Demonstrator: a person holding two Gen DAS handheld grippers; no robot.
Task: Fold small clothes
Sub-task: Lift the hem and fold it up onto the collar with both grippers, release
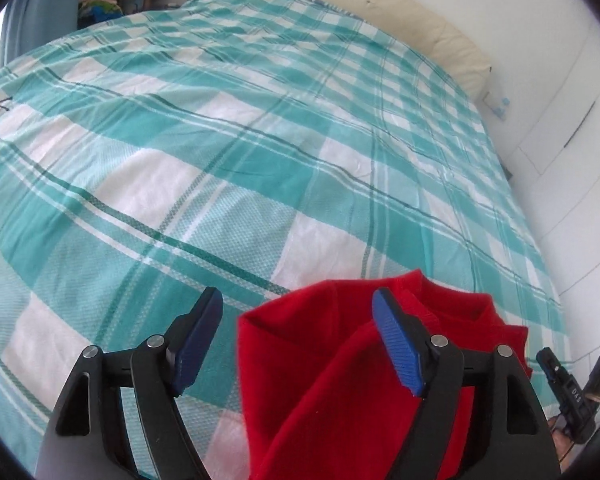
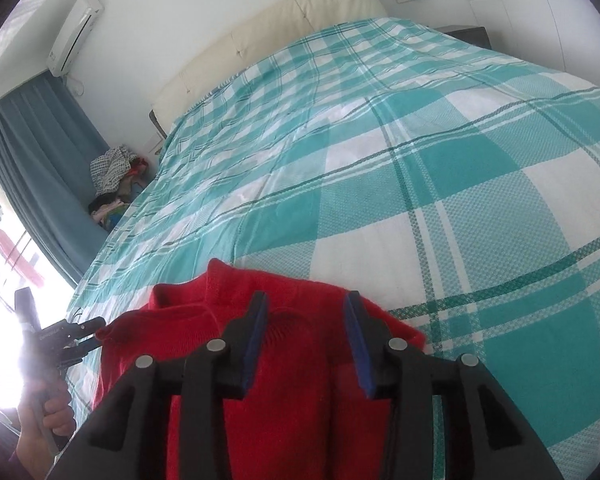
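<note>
A small red knitted sweater (image 1: 320,364) lies bunched at the near edge of the bed. In the left wrist view my left gripper (image 1: 298,320) is open, its right finger (image 1: 396,344) over the sweater and its left finger over the sheet. In the right wrist view the sweater (image 2: 292,380) fills the bottom centre with its collar pointing up the bed. My right gripper (image 2: 306,328) is open just above its middle, with red cloth showing between the fingers. The left gripper also shows in the right wrist view (image 2: 84,332), at the sweater's left edge.
The bed (image 1: 260,140) carries a teal and white checked sheet. A cream headboard (image 2: 268,32) stands at the far end. A heap of clothes (image 2: 112,184) lies beside the bed by a blue curtain (image 2: 32,152). A white wall (image 1: 560,100) runs along the bed's right side.
</note>
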